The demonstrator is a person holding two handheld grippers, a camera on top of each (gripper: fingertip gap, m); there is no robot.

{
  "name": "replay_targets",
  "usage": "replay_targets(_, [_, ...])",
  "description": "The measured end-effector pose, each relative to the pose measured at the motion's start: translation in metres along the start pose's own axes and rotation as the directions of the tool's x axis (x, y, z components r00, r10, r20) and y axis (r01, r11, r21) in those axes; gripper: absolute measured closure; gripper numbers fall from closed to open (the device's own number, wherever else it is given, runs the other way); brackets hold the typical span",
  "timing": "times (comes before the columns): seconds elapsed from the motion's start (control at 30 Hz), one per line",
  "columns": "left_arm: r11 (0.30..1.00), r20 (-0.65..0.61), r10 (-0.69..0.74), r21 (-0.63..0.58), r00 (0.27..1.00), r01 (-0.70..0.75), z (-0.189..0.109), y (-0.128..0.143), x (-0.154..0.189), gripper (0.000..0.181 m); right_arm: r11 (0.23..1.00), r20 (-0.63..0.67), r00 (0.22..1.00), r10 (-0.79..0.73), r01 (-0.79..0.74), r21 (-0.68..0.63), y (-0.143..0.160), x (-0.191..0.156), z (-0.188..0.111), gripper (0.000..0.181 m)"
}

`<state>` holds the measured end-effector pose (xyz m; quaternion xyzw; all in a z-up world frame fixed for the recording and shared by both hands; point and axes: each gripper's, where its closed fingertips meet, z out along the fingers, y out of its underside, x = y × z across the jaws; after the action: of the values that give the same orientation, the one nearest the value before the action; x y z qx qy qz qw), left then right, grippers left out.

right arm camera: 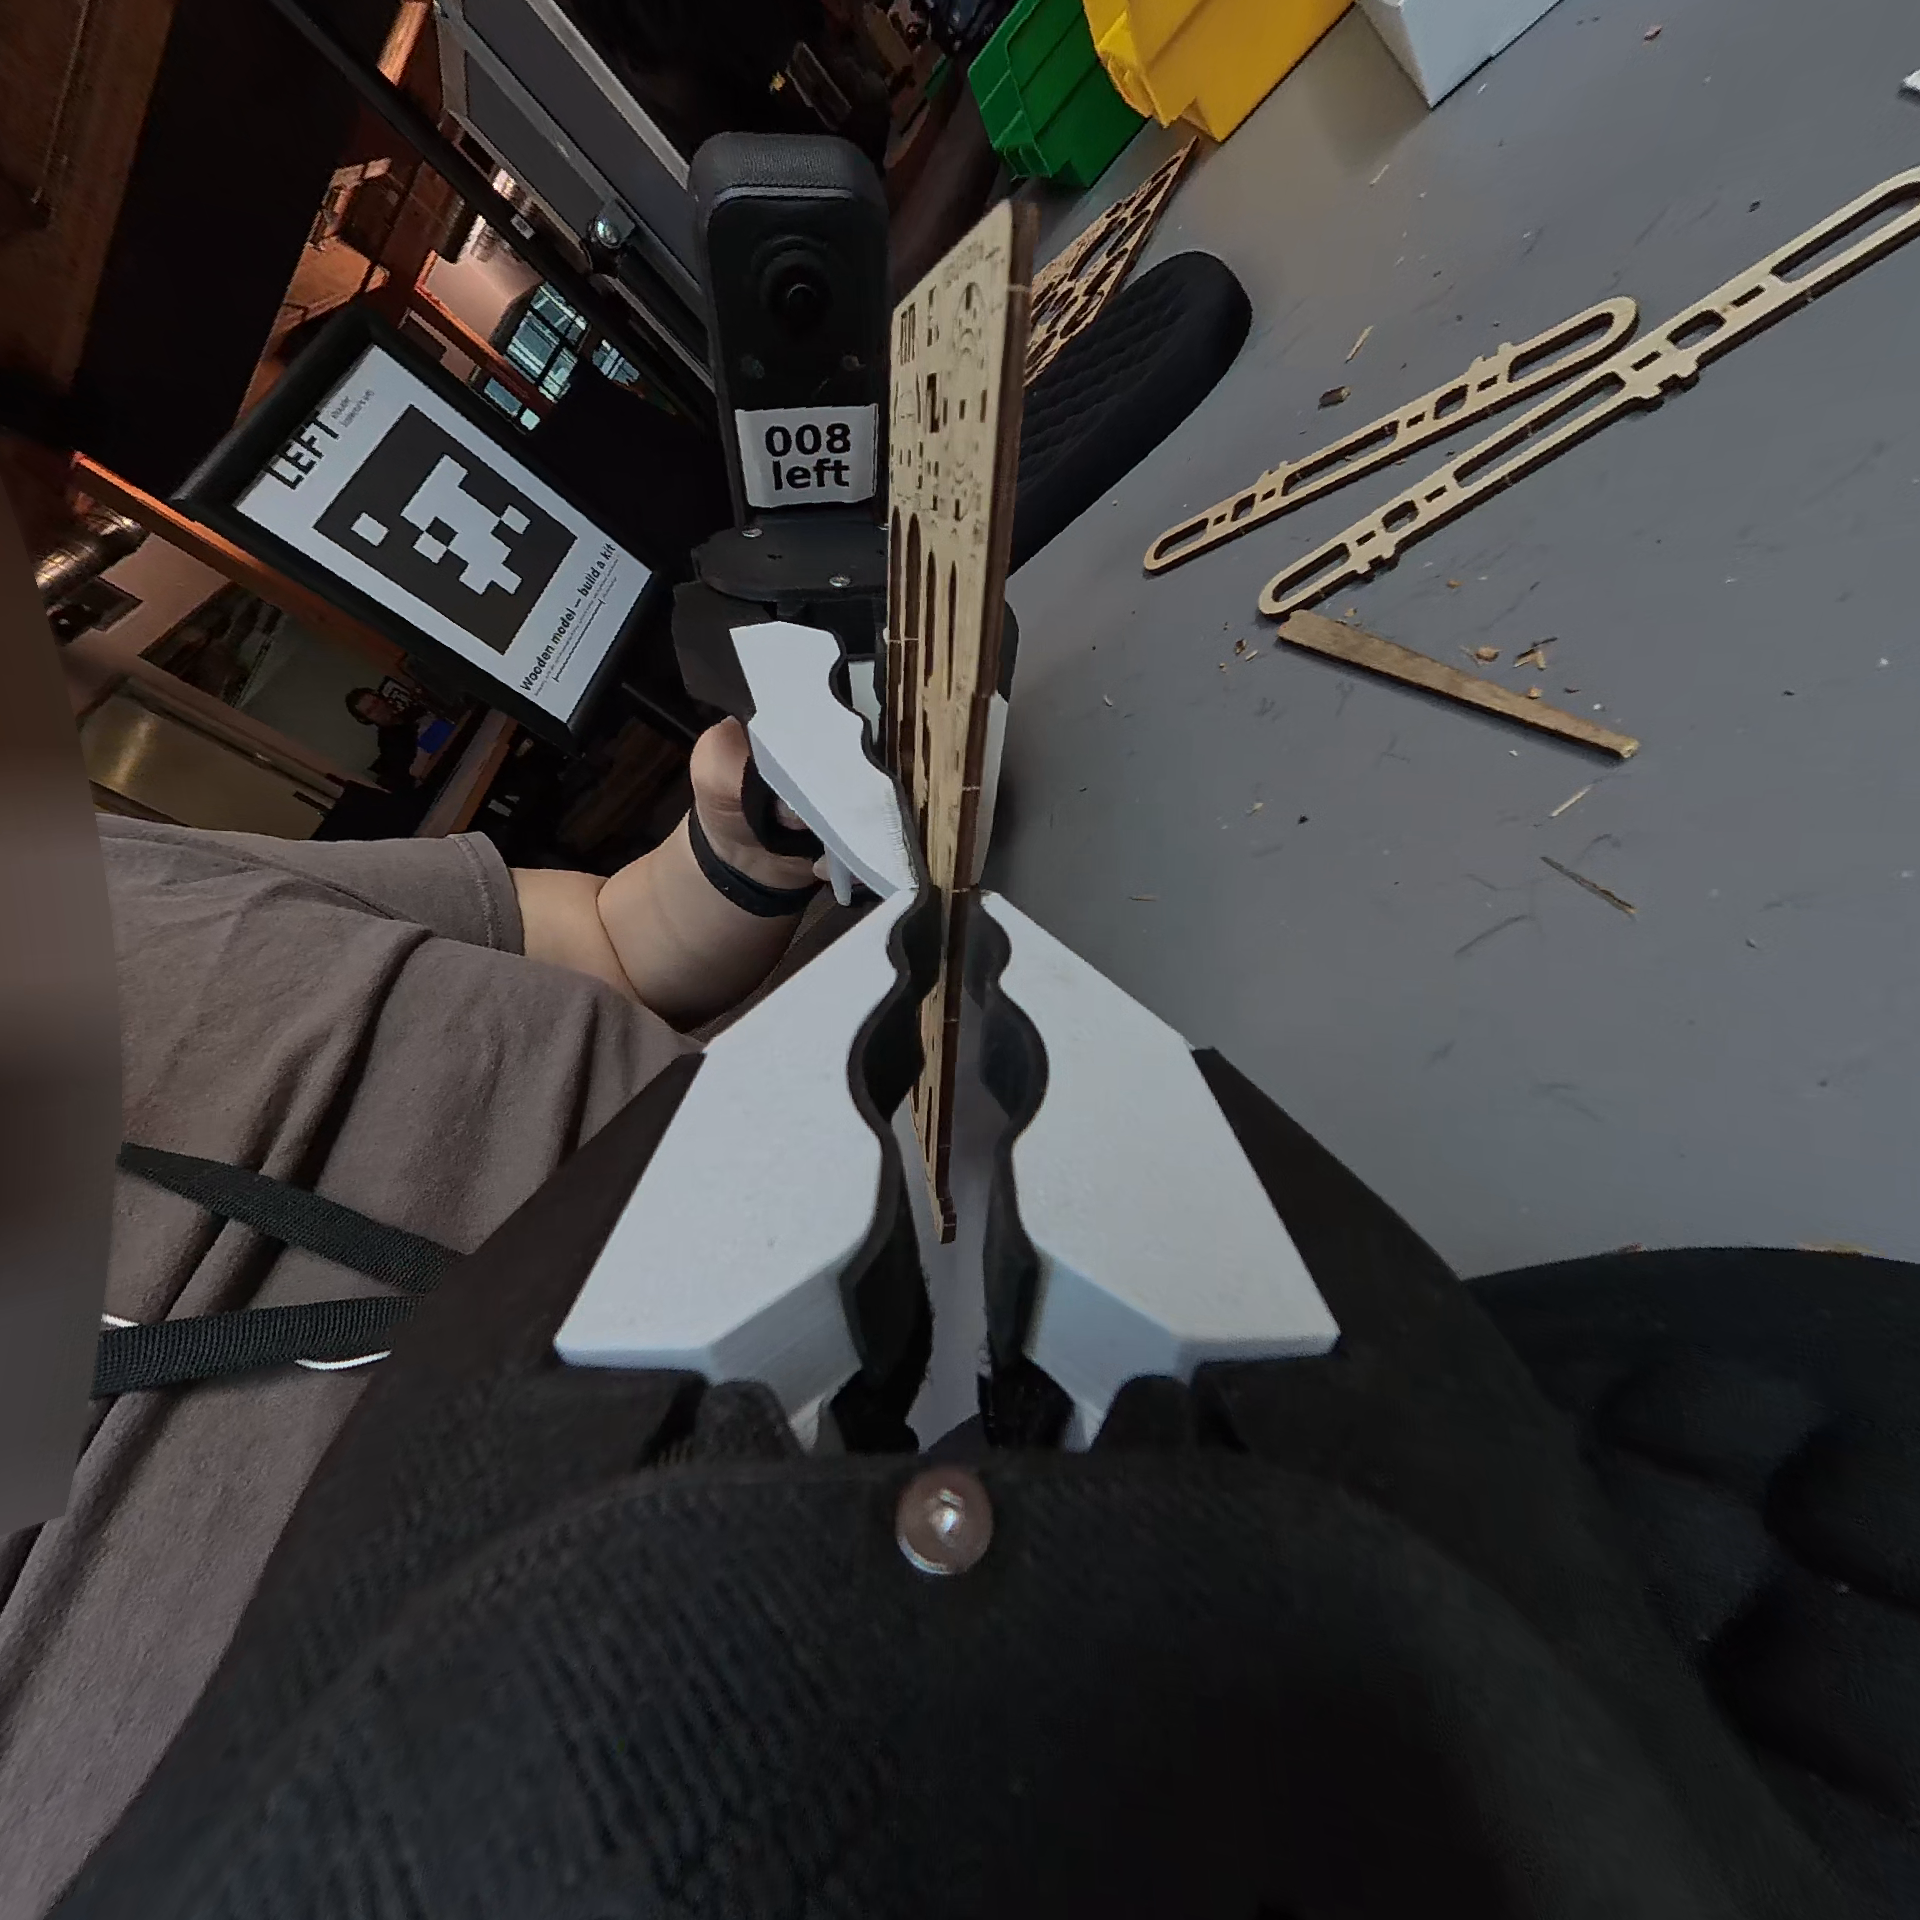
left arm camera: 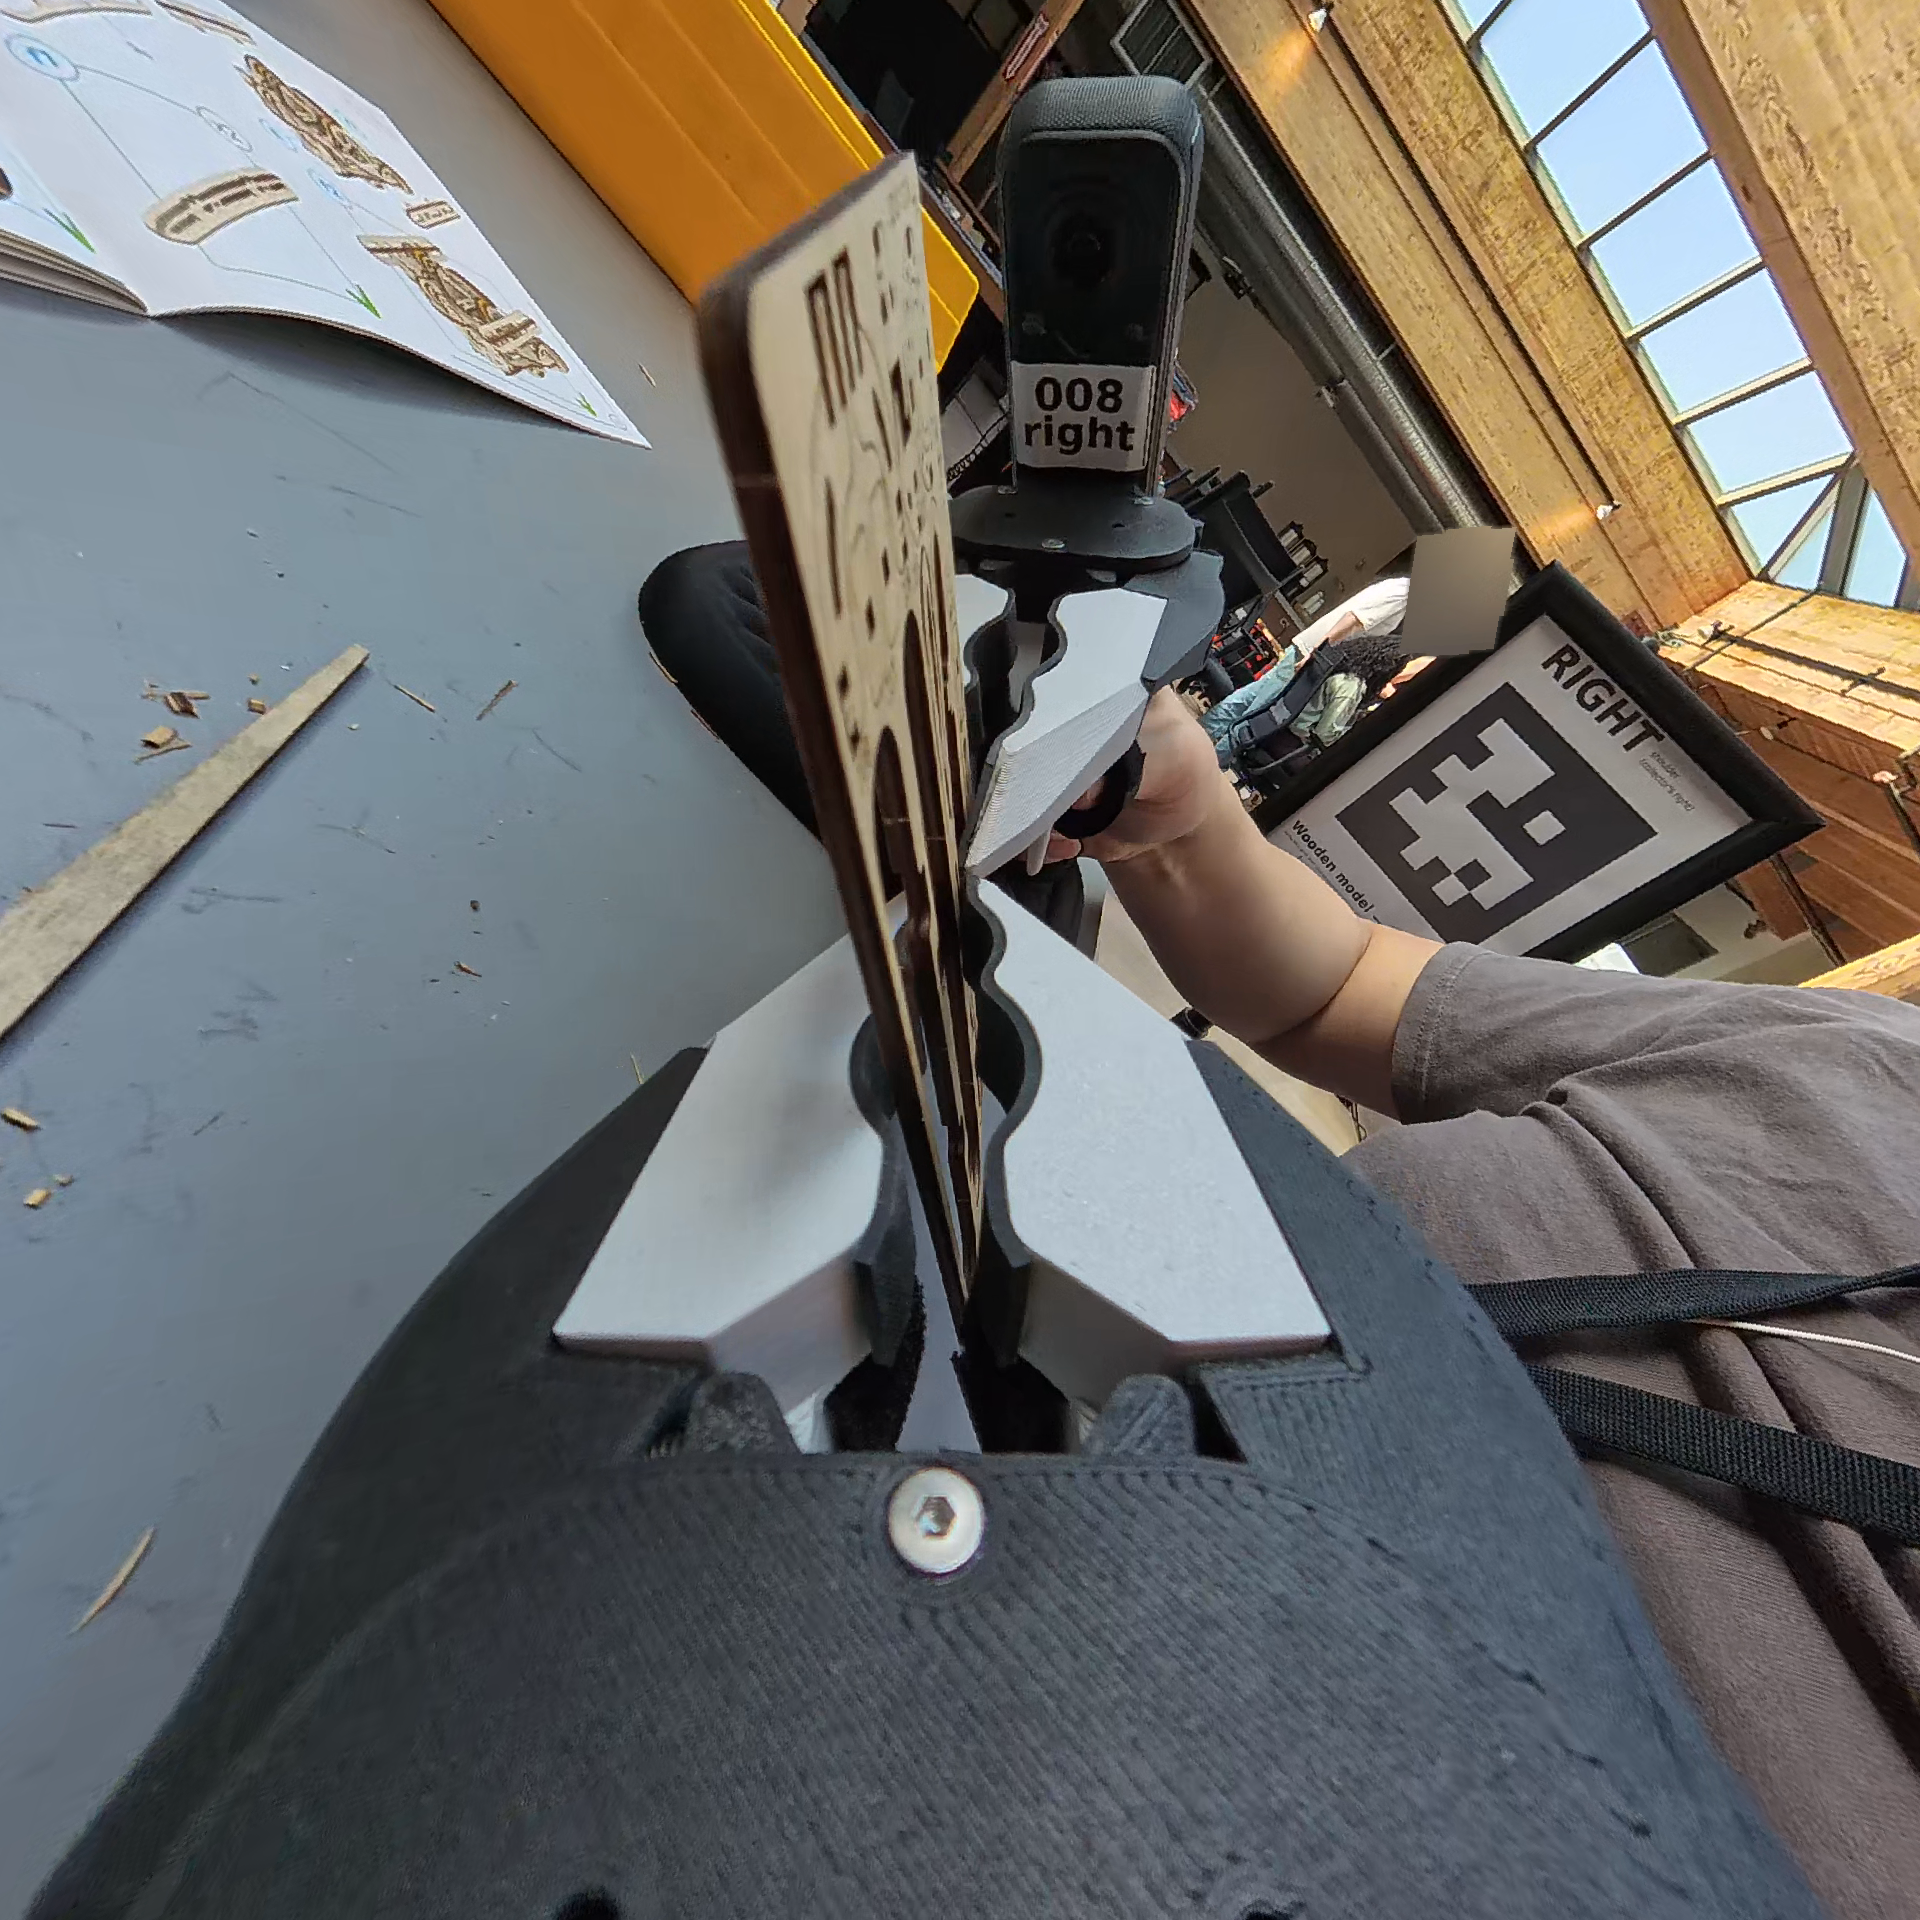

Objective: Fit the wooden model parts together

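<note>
A thin laser-cut wooden sheet [left arm camera: 842, 468] with cut-out part outlines stands on edge above the grey table [left arm camera: 364, 1039], seen edge-on in both views. My left gripper [left arm camera: 930, 966] is shut on its near end. My right gripper [left arm camera: 971, 831] comes from the opposite side, its white finger [left arm camera: 1070, 717] pressed on the sheet just beyond my left fingertips. In the right wrist view, the right gripper [right arm camera: 948, 909] is shut on the sheet [right arm camera: 961, 468], and the left gripper [right arm camera: 935, 831] clamps it right in front. Each far finger is hidden behind the sheet.
An open instruction booklet [left arm camera: 260, 208] lies far left, a flat wood strip [left arm camera: 177, 821] and splinters nearer. Two long slotted wooden parts [right arm camera: 1455, 436] and another strip [right arm camera: 1455, 681] lie on the table. A cut sheet [right arm camera: 1122, 229] and green [right arm camera: 1049, 104] and yellow [right arm camera: 1216, 52] bins stand behind. The grippers are tip to tip, or close to it.
</note>
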<state>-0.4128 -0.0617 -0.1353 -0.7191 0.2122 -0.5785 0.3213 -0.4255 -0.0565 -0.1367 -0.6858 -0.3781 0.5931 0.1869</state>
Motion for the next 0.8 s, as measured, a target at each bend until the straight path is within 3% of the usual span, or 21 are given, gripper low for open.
replay_targets(0.1, [1.0,0.02,0.006,0.003,1.0,-0.006,0.0,-0.001,-0.002,0.181,1.0,-0.003,1.0,0.018,-0.018,0.002,-0.001,0.002,0.0,0.18])
replay_targets(0.2, [1.0,-0.031,0.024,0.008,0.999,-0.024,0.001,-0.001,0.006,0.181,0.999,0.076,0.996,0.04,-0.041,0.015,-0.005,-0.007,-0.002,0.18])
replay_targets(0.33, [0.999,-0.03,0.035,-0.036,0.999,-0.036,0.005,0.004,0.007,0.181,0.989,0.092,0.996,0.004,-0.017,0.144,-0.027,-0.006,-0.013,0.179])
replay_targets(0.47, [0.999,-0.039,0.018,-0.025,0.999,-0.019,0.004,0.003,0.006,0.181,0.999,0.121,0.991,0.052,-0.053,0.009,-0.012,-0.006,-0.004,0.179])
replay_targets(0.7, [0.999,-0.073,0.024,-0.039,0.997,-0.027,0.005,0.003,0.01,0.181,0.998,0.156,0.986,0.063,-0.067,0.018,-0.012,-0.01,-0.005,0.181])
replay_targets(0.8, [0.999,-0.088,0.029,0.018,0.996,-0.027,0.001,-0.005,0.011,0.179,0.997,0.167,0.983,0.07,-0.073,0.01,-0.011,-0.011,-0.005,0.181])
